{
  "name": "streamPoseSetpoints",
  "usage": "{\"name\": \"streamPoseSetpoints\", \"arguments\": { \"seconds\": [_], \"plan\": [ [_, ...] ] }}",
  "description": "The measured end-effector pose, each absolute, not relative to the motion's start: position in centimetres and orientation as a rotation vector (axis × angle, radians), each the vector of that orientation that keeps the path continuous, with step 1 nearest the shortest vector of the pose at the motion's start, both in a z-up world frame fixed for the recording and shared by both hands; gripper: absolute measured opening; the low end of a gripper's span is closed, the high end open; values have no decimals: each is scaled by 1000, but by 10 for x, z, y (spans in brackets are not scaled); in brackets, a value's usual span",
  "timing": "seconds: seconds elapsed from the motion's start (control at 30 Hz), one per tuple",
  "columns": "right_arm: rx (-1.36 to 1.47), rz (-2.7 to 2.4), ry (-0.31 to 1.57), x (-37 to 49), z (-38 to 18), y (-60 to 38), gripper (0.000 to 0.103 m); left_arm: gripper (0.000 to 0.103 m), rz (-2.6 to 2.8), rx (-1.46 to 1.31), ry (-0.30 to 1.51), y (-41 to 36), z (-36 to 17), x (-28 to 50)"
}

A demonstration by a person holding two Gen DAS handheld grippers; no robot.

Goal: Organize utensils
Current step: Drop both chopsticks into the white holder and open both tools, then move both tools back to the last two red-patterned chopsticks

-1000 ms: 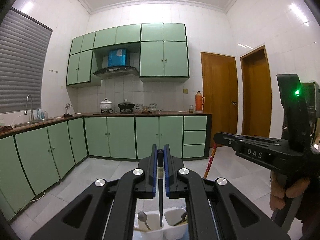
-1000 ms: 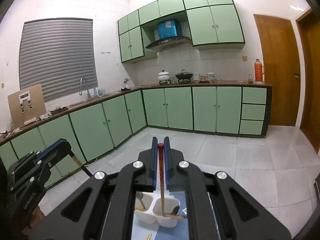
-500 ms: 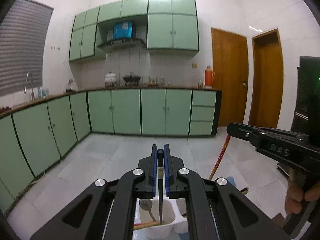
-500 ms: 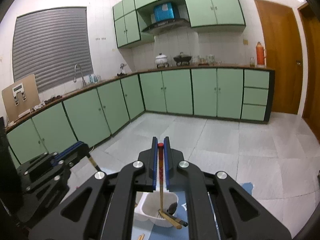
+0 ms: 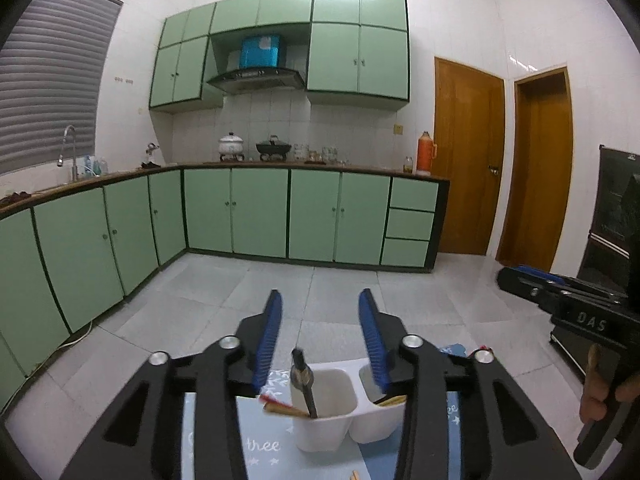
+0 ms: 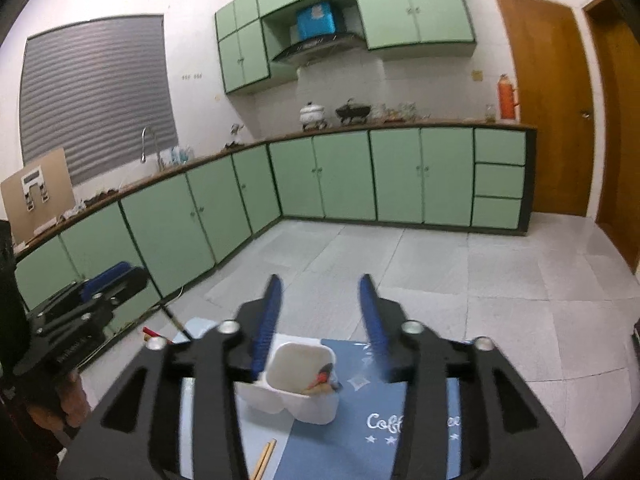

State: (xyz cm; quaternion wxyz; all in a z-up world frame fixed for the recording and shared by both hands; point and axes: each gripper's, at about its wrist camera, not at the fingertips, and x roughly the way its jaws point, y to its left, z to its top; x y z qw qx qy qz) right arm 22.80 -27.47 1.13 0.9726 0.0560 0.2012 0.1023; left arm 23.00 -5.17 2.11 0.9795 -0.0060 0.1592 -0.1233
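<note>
Closest to both cameras is a blue mat point(image 6: 360, 432) with white lettering, and on it stands a white two-compartment utensil holder point(image 5: 332, 416). In the left wrist view, the left gripper point(image 5: 320, 332) hangs just above the holder; its jaws have just been opening and now stand apart, gripping nothing. A dark-handled utensil point(image 5: 304, 384) leans loose in the holder's left compartment, below the gap between the jaws, and wooden chopsticks point(image 5: 280, 407) with red tips stick out over the left rim. In the right wrist view, the right gripper point(image 6: 320, 312) also hovers over the holder; its jaws have just been opening too and stand parted and empty, with a red-tipped utensil point(image 6: 322, 378) lying in the compartment beneath. Two more chopsticks point(image 6: 264, 458) lie on the mat nearer the camera. Beyond the mat stretches a pale tiled floor point(image 5: 280, 292), then green base cabinets point(image 5: 260, 212) along the wall.
</note>
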Motion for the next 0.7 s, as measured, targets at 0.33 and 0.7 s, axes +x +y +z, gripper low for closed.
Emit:
{"name": "streamPoseSetpoints", "arguments": {
  "seconds": [0.33,0.7],
  "plan": [
    [134,176,381,143,-17,-279,83,59,-236,-25,332,-36,-1,155],
    [124,150,489,78,-84,-255,84,60,-220,6,462,-26,-70,100]
  ]
}}
